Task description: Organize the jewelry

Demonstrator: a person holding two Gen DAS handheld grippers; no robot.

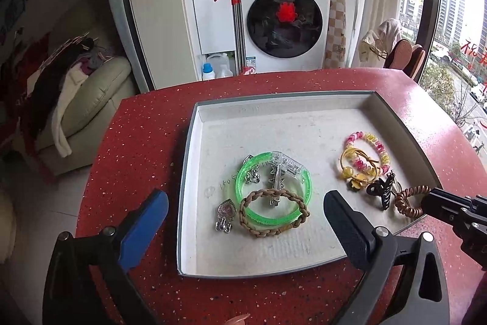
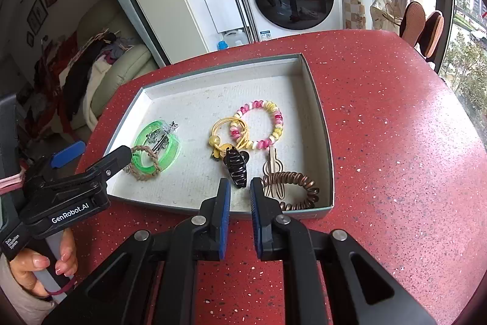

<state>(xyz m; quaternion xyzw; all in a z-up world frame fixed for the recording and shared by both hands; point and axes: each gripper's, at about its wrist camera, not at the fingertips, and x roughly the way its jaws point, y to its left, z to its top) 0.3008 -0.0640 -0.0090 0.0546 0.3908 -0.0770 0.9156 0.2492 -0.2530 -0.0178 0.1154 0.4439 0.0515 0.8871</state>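
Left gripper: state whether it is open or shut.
Open. The left gripper holds nothing; its fingers stand wide apart over the tray.

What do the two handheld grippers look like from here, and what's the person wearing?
Both the left gripper and right gripper are black plastic with silver pivot bolts and blue finger pads. The left one's body bears white "GenRobot.AI" lettering. A beige sleeve covers the wrist.
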